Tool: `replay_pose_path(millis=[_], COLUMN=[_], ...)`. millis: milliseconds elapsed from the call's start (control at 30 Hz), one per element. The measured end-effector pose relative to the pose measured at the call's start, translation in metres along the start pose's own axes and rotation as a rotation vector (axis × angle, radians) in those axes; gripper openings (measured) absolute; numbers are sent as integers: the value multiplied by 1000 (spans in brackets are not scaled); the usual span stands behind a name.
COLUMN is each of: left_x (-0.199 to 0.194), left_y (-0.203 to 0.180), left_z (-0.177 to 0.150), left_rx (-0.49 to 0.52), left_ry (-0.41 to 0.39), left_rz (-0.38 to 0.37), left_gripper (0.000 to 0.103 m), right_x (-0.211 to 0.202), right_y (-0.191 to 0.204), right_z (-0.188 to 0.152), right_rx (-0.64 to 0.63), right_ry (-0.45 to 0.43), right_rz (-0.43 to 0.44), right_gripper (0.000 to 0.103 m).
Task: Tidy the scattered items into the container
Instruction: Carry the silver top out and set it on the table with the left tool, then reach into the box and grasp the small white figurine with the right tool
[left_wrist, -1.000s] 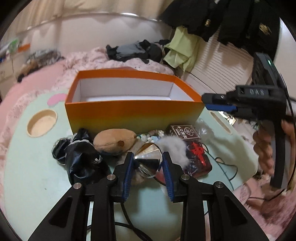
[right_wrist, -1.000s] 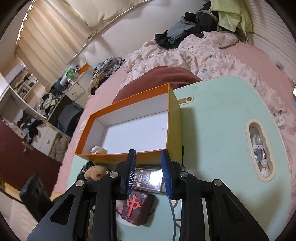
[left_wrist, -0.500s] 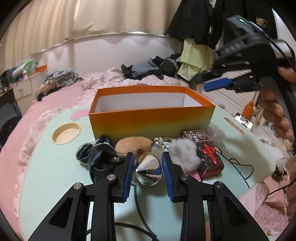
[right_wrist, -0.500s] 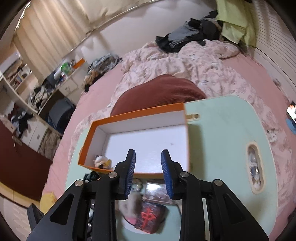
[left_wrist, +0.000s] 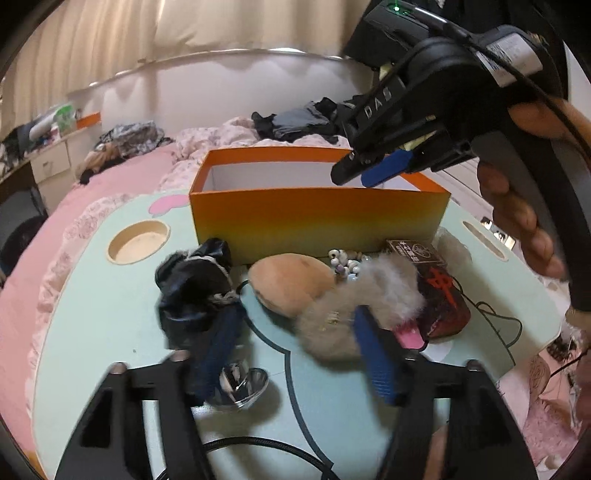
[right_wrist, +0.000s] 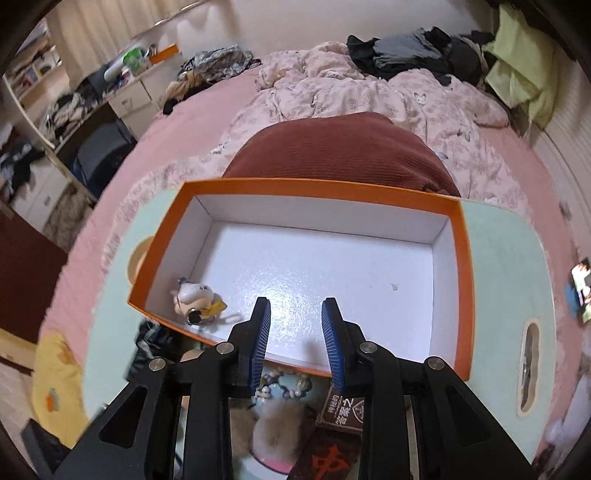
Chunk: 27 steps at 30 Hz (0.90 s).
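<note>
The orange box (left_wrist: 317, 218) stands on the pale green table (left_wrist: 103, 317); in the right wrist view its white inside (right_wrist: 317, 266) holds one small white toy (right_wrist: 195, 301). In front of it lie a black cloth bundle (left_wrist: 195, 288), a tan plush (left_wrist: 291, 282), a grey fur ball (left_wrist: 365, 306), beads (left_wrist: 345, 260), a card box (left_wrist: 415, 251) and a dark mahjong-tile plush (left_wrist: 443, 299). My left gripper (left_wrist: 295, 354) is open wide and empty; a silver cone (left_wrist: 240, 386) lies under its left finger. My right gripper (right_wrist: 295, 338) is open and empty above the box's near wall.
A round cup recess (left_wrist: 138, 242) sits in the table's left side and a slot (left_wrist: 484, 240) on its right. A black cable (left_wrist: 495, 317) runs over the right part. A pink bed with heaped clothes (right_wrist: 406, 55) lies behind the table.
My left gripper opened wide and the silver cone dropped from between its fingers onto the table. My right gripper rose and moved over the box, staying open.
</note>
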<state>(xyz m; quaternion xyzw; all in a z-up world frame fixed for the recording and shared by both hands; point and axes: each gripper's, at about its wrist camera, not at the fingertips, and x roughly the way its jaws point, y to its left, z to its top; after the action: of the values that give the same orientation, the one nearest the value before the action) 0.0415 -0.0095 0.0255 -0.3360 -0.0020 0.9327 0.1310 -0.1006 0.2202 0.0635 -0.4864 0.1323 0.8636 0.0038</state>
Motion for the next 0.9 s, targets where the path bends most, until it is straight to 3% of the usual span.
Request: replay_pose_path(millis=[167,433,567,733,800,900], left_x=[0,-3,-9,-22,-22,-20], left_y=[1,1,5,23,28,34], left_z=[0,-1,-1,-4,-4,-5], left_rx=[-15,-15,-37,-122,-152,-185], left_ry=[-11,-20,-54,-128,-140,-141], left_rz=[-16,-11,-35,-93,-104,-107], left_gripper=[71,77,87,92,92,92], right_x=[-2,-5,-1,24,38,59], right_y=[13,25,23,26,33,46], right_z=[-5,-6,6,31,39,48], right_rx=[-62,-95,-72,-24,-16,-18], right_ry=[-12,-2,43,229,297,370], right_rz=[-52,-38,96,318,360,350], right_gripper=[30,30,30,35,35,42])
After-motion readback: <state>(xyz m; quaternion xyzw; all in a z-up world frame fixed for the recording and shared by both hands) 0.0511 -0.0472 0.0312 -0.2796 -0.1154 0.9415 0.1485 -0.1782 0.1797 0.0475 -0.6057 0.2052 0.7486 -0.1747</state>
